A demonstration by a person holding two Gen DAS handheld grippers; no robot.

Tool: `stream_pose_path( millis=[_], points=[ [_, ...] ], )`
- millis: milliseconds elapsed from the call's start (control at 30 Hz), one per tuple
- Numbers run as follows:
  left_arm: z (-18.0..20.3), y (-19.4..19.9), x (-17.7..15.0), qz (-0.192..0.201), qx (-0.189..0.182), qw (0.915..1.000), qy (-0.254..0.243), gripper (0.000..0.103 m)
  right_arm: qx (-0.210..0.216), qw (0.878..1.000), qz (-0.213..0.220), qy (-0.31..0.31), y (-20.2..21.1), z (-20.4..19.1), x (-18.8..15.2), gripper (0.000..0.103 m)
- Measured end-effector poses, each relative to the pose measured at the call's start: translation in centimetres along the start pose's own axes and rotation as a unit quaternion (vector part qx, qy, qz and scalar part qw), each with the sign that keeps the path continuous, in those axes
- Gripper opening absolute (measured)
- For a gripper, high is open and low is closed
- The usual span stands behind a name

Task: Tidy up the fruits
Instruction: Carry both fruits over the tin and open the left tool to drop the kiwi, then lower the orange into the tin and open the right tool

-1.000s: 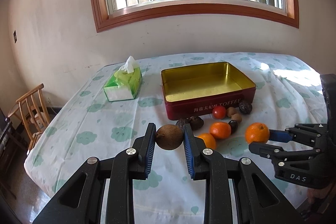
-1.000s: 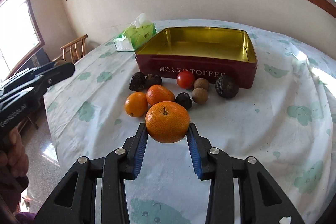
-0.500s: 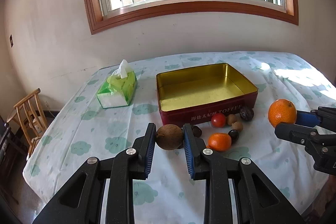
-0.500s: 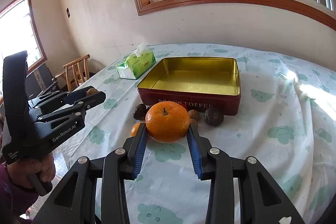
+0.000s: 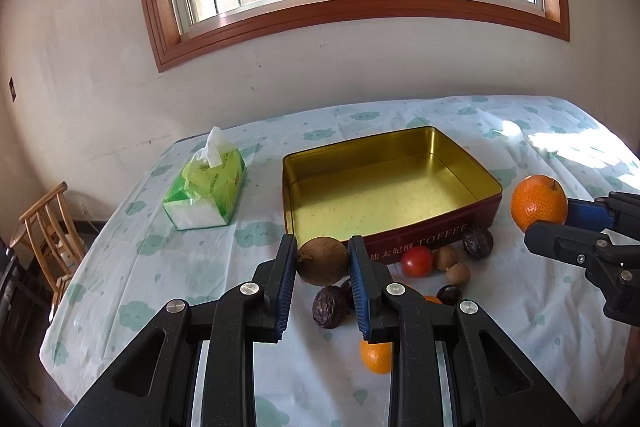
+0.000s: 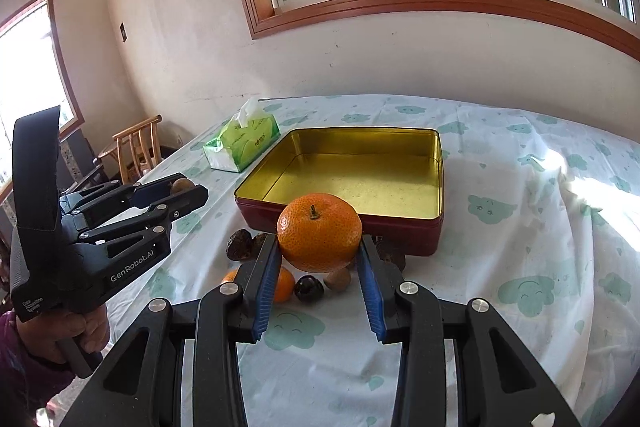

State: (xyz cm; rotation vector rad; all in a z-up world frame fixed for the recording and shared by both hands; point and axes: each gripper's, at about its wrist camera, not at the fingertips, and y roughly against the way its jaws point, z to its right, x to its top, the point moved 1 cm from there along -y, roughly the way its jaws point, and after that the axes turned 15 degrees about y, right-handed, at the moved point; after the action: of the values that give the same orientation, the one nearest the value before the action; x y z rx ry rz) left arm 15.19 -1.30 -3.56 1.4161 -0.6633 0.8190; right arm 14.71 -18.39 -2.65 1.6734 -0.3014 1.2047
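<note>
Your left gripper (image 5: 322,261) is clamped on a brown round fruit (image 5: 322,261), held at the centre of the left wrist view just below the near wall of the toffee tin (image 5: 432,243). Your right gripper (image 6: 319,239) squeezes a large orange (image 6: 319,233) between its blue pads, stem up, at the middle of the right wrist view and in front of the tin's red near wall. In the left wrist view that same orange shows at the right edge of the frame, level with the tin's right corner.

The tin sits open in the centre of both frames, its gold inside bare. Loose fruit lies on the cloth along the tin's near side: a red tomato (image 5: 417,261), two small tan fruits (image 5: 458,273), a dark wrinkled fruit (image 5: 478,242), another dark wrinkled one (image 5: 330,307) low in the frame between your left fingers, and a small orange (image 5: 376,357) partly hidden by your left gripper's right finger. A green tissue pack (image 5: 206,193) stands to the left of the tin, well apart from it, and a wooden chair (image 5: 44,227) shows at the left edge
</note>
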Motion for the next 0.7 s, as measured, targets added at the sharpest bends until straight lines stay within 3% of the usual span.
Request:
stream_pose_path(
  millis=[267, 567, 600, 633, 700],
  points=[
    [0.9, -5.8, 3.7, -0.018, -0.012, 0.9997, 0.014, 0.027, -0.007, 1.0, -0.01, 0.0, -4.8, 3.3, 2.3, 0.035],
    [1.7, -13.9, 5.4, -0.09, -0.026, 0.9951, 0.031, 0.03, -0.003, 0.998, -0.063, -0.013, -12.0, 6.7, 2.7, 0.036],
    [1.9, -14.4, 5.4, -0.095, -0.028, 0.9947, 0.026, 0.04, -0.005, 0.998, -0.07, -0.008, -12.5, 6.7, 2.8, 0.036],
    [2.1, -14.8, 5.4, -0.097, -0.028, 0.9946, 0.022, 0.057, -0.011, 0.997, -0.077, -0.004, -13.1, 6.8, 2.8, 0.037],
    [2.2, -15.0, 5.3, -0.092, -0.028, 0.9952, 0.014, 0.074, -0.011, 0.996, -0.084, -0.01, -13.7, 7.2, 2.7, 0.039]
  ],
)
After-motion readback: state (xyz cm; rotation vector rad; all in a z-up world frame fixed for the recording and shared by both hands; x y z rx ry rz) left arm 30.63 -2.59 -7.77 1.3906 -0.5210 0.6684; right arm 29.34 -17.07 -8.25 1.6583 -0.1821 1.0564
